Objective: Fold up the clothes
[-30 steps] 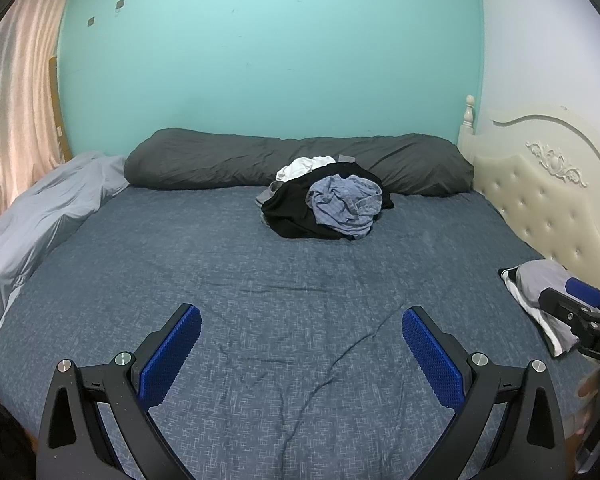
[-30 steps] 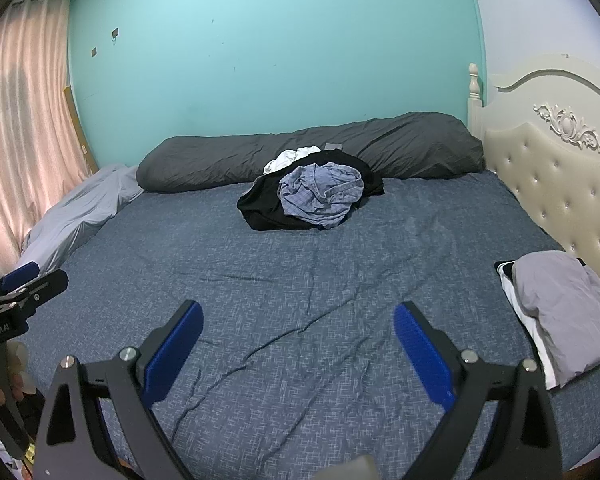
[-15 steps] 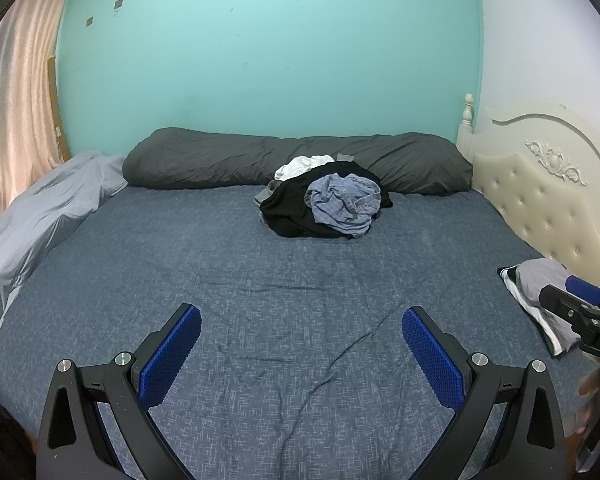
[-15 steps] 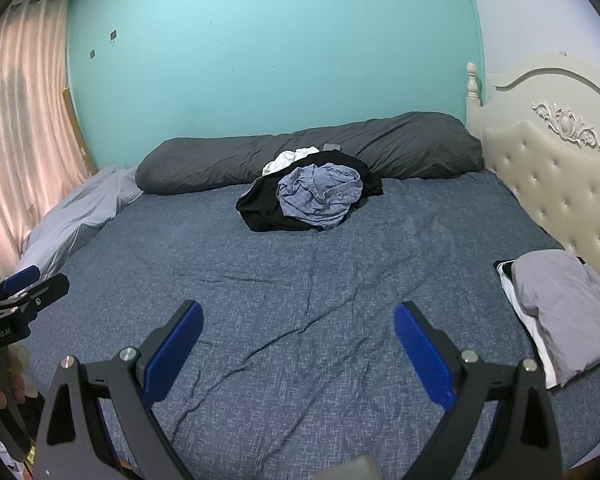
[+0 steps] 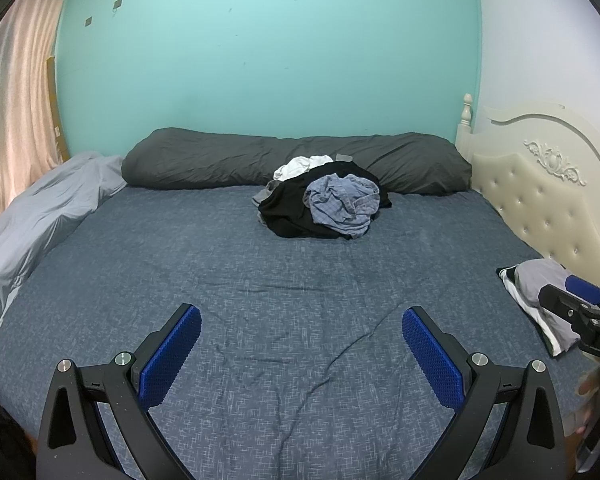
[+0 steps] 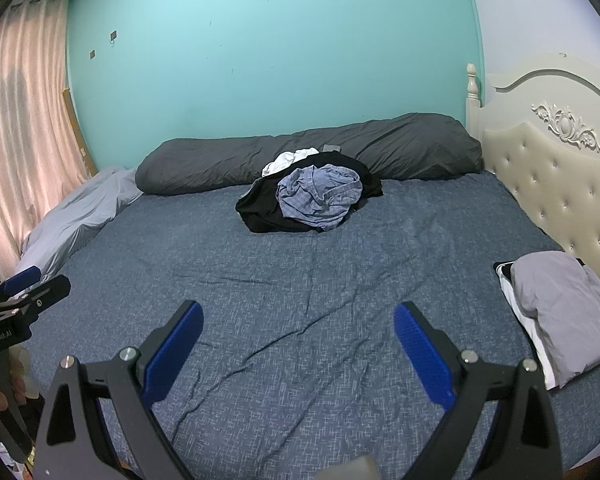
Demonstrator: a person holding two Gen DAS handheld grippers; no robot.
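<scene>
A heap of crumpled clothes (image 5: 324, 204) (image 6: 312, 200) lies at the far middle of the bed: a blue checked garment on top of a black one, with white cloth behind. A folded grey garment (image 6: 560, 312) (image 5: 540, 284) rests on a folded black and white one at the bed's right edge. My left gripper (image 5: 300, 344) hovers open over the near part of the bed, holding nothing. My right gripper (image 6: 298, 340) is open too, empty, beside it. Both are far from the heap.
The bed's blue-grey sheet (image 5: 260, 280) is wrinkled. A long dark grey bolster (image 5: 220, 160) lies along the teal wall. A light grey quilt (image 5: 40, 216) is bunched at the left by pink curtains. A cream padded headboard (image 6: 560, 184) stands at the right.
Both cameras have crept slightly towards the bed; the heap sits a touch closer. Nothing on the bed has moved and both grippers stay open.
</scene>
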